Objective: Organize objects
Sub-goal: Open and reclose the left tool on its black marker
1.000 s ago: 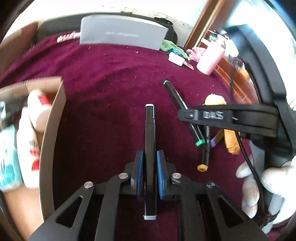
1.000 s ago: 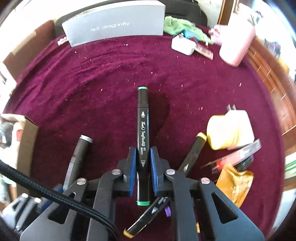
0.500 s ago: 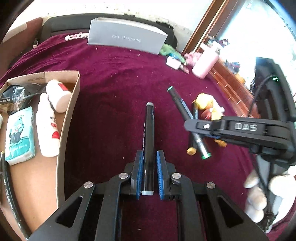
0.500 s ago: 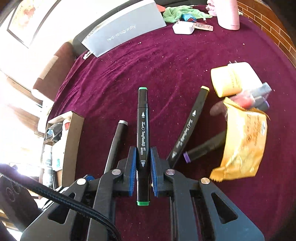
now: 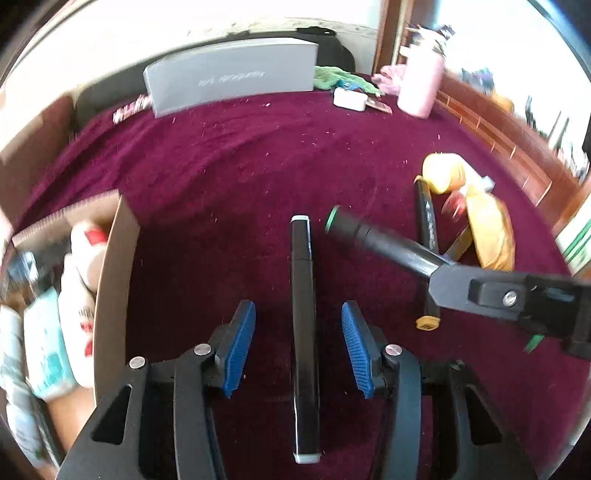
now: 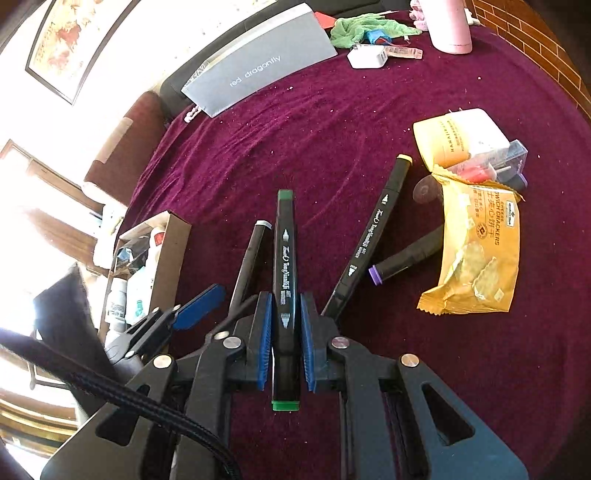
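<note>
**Two grippers with markers above a maroon cloth, beside a cardboard box**

The left gripper [image 5: 298, 341] has its jaws opening; its blue pads [image 5: 236, 347] stand clear on either side of a black marker with grey end caps [image 5: 303, 317], which lies between them without being pressed. Whether that grey-capped marker rests on the maroon cloth [image 5: 236, 177] cannot be told.

The right gripper [image 6: 284, 343] is clenched on a green-capped marker [image 6: 285, 258], held lengthwise between its pads. In the left wrist view this marker [image 5: 373, 240] juts in from the right, just beside the grey-capped one.

The cardboard box [image 5: 110, 280] is the landmark. It sits at the cloth's left edge, holding white bottles [image 5: 79, 288] and a teal-and-white packet [image 5: 46, 343]. Just right of the box wall is bare cloth, then the two grippers.

Farther right of the box lie a yellow-capped marker [image 6: 373, 236] and a purple-capped marker [image 6: 406, 256], the second partly tucked under a yellow cracker packet [image 6: 480, 251]. A yellow-and-white pouch [image 6: 461, 138] sits just beyond that packet.

Well beyond the box, at the far edge, are a grey "red dragonfly" box [image 6: 258, 62], a green rag [image 6: 362, 29], a white charger [image 6: 367, 57] and a pink bottle [image 6: 448, 24].
</note>
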A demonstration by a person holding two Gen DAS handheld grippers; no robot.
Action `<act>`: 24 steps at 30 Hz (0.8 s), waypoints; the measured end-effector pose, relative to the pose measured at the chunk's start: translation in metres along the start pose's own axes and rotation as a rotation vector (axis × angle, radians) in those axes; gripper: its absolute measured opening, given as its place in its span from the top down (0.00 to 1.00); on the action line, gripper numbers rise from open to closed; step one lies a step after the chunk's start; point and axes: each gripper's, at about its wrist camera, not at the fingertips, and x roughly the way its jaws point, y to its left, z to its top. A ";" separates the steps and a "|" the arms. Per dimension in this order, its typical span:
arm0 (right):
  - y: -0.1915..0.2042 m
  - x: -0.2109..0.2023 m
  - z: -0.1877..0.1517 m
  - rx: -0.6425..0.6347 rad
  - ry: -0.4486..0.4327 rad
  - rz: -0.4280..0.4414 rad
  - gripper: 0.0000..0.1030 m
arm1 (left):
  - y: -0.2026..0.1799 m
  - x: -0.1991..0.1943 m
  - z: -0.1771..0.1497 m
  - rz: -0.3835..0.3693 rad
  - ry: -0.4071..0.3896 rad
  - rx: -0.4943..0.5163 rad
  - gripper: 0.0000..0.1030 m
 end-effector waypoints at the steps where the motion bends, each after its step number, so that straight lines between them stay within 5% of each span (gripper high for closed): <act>1: -0.001 0.000 0.000 0.001 -0.003 0.005 0.88 | -0.002 -0.001 -0.001 -0.013 -0.008 0.013 0.85; 11: -0.008 -0.002 -0.004 0.021 -0.015 0.056 0.88 | 0.015 -0.020 -0.014 -0.142 -0.015 -0.097 0.90; 24: 0.042 -0.027 -0.008 -0.084 -0.062 0.108 0.88 | 0.085 -0.103 -0.043 -0.211 -0.194 -0.267 0.89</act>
